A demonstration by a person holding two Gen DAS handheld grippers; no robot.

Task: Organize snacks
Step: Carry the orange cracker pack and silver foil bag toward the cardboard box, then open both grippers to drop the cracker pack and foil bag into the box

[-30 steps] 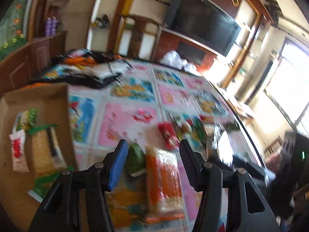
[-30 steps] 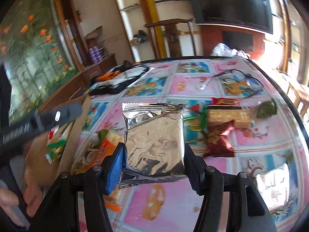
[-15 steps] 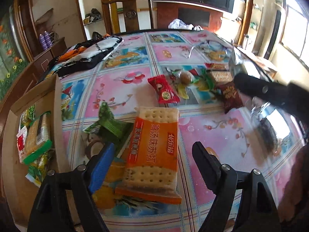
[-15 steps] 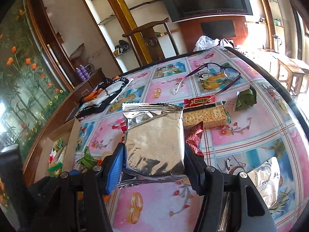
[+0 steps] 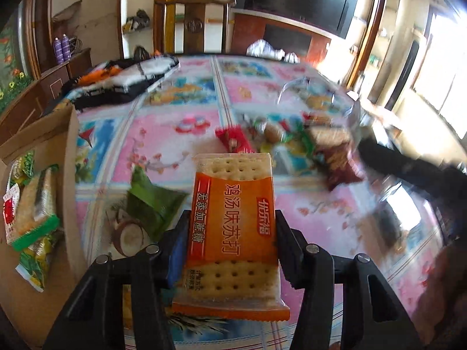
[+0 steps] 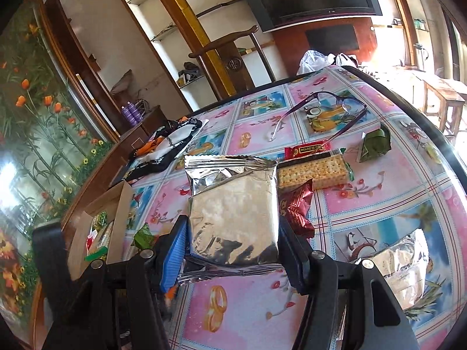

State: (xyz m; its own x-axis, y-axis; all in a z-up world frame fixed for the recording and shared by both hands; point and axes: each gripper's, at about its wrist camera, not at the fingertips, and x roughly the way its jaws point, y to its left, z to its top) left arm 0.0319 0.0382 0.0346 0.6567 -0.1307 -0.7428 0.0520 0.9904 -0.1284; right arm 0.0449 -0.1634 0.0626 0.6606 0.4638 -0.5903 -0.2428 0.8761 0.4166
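Cracker pack [image 5: 233,224] was glossy clear plastic w/ an orange printed band. Foil pouch [image 6: 233,213] looked like crinkly, mirror-shiny metallic film. Box [image 5: 43,145] on the left was matt brown cardboard. Tablecloth [image 5: 181,134] was smooth, shiny vinyl. Far chair [image 6: 230,49] was polished wood.

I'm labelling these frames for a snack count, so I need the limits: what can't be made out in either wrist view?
- Left wrist view: the snack pile past the orange cracker pack is motion-blurred; separate items cannot be counted.
- Left wrist view: the cardboard box is cut by the left edge, its contents partly hidden.
- Right wrist view: the silver foil pack shows no label, and hides the table behind it.
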